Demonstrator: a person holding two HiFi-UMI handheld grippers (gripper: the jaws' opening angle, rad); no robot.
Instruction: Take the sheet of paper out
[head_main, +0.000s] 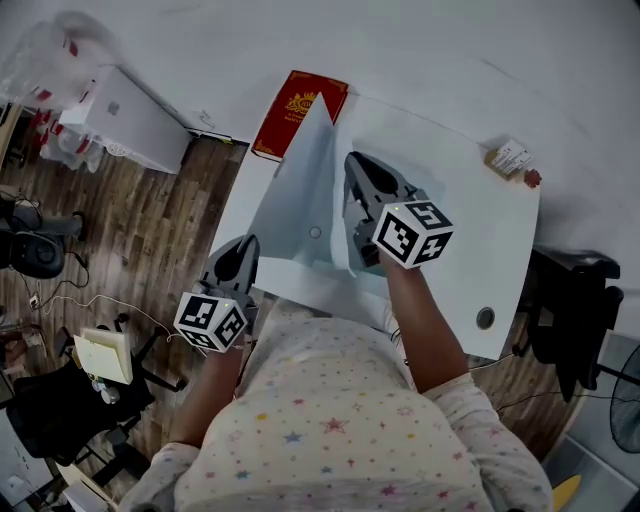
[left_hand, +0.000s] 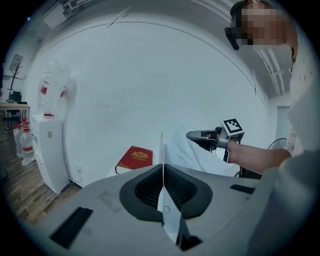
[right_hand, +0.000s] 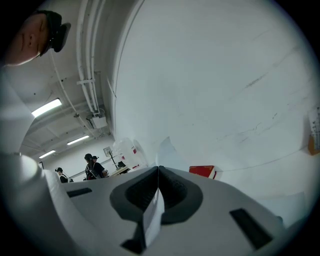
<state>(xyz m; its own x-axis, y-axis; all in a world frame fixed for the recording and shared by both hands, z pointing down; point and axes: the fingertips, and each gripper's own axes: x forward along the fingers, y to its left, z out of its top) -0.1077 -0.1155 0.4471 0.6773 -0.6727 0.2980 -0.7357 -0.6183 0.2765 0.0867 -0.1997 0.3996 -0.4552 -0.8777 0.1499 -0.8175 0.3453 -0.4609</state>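
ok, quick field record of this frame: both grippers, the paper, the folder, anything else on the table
left gripper: shut on the near edge of the clear plastic folder
right gripper: shut on the sheet of paper, held up above the white table
sheet of paper: white, standing up from the folder; cannot tell whether it is fully out
clear plastic folder: snap button visible, far corner tented up
red book: far edge of the table, behind the folder
small labelled item: far right corner
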